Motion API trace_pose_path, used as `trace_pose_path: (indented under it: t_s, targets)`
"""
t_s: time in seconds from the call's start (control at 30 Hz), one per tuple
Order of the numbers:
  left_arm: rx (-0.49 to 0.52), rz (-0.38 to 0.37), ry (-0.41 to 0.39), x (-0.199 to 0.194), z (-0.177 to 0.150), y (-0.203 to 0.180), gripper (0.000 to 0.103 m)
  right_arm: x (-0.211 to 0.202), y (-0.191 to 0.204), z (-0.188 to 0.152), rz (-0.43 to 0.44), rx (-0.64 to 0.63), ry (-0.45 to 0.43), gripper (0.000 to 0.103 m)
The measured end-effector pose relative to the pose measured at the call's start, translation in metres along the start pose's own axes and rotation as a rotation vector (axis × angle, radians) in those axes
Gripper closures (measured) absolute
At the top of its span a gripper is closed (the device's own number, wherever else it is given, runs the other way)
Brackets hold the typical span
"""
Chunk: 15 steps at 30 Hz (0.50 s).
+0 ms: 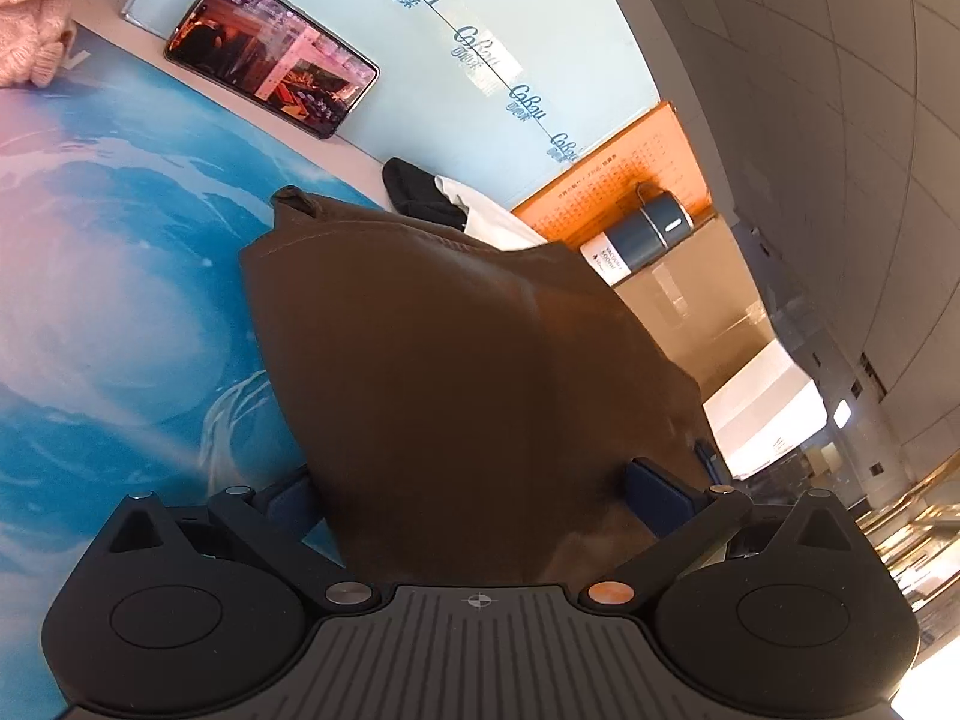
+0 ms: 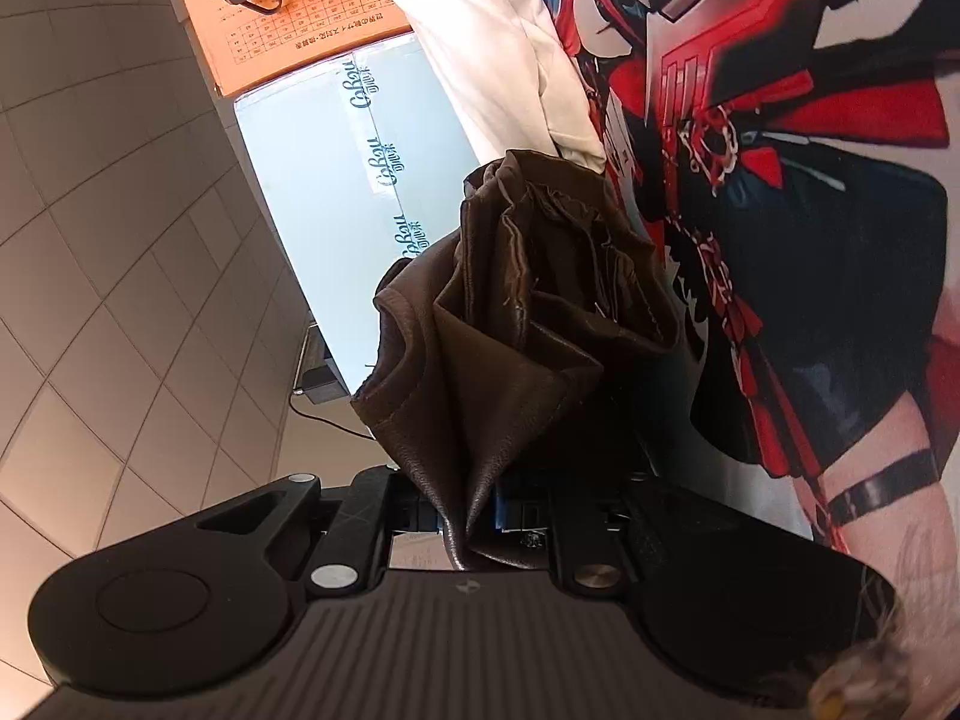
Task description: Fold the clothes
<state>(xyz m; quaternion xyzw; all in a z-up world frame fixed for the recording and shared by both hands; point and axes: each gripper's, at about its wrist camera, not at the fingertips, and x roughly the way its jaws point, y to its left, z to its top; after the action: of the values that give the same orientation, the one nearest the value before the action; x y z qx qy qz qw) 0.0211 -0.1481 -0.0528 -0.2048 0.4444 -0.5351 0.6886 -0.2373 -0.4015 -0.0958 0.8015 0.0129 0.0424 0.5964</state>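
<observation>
A brown leather-like garment (image 1: 456, 360) lies spread across the blue printed mat (image 1: 108, 252) in the left wrist view and runs back between the fingers of my left gripper (image 1: 474, 492), whose blue pads stand wide apart on either side of the cloth. In the right wrist view the same brown garment (image 2: 516, 324) hangs bunched in folds, and my right gripper (image 2: 480, 516) is shut on its lower edge.
A phone (image 1: 270, 51) lies on a pale blue box (image 1: 480, 30). A grey flask (image 1: 648, 228) rests on an orange sheet (image 1: 636, 180). Black cloth (image 1: 420, 186) and white cloth (image 2: 492, 48) lie beyond the garment. A pink knit (image 1: 30, 24) is far left. A red-and-black printed mat (image 2: 780, 180) fills the right.
</observation>
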Motion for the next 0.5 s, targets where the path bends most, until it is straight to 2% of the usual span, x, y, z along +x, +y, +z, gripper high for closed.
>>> trace_pose_path:
  t_s: [0.1, 0.17, 0.2, 0.23, 0.33, 0.43, 0.5]
  targets:
    - [0.007, 0.012, -0.022, 0.010, 0.001, -0.004, 0.003, -0.011, 0.007, 0.003, -0.036, -0.059, -0.028, 0.090]
    - [0.032, 0.062, -0.031, 0.016, 0.001, -0.007, 0.024, -0.014, 0.016, 0.003, -0.112, -0.162, -0.054, 0.090]
    - [0.040, 0.086, -0.033, 0.019, 0.000, -0.007, 0.047, -0.016, 0.020, 0.003, -0.150, -0.214, -0.068, 0.090]
    - [0.043, 0.099, -0.035, 0.021, -0.001, -0.005, 0.064, -0.017, 0.023, 0.004, -0.191, -0.261, -0.083, 0.090]
    - [0.047, 0.080, -0.056, 0.016, -0.002, -0.002, 0.079, -0.015, 0.027, 0.005, -0.273, -0.374, -0.113, 0.090]
    - [0.064, 0.042, -0.092, 0.001, -0.004, -0.003, 0.087, -0.004, 0.021, 0.008, -0.303, -0.396, -0.101, 0.086]
    - [0.074, 0.016, -0.115, -0.008, -0.005, -0.004, 0.088, 0.002, 0.016, 0.006, -0.309, -0.395, -0.095, 0.087]
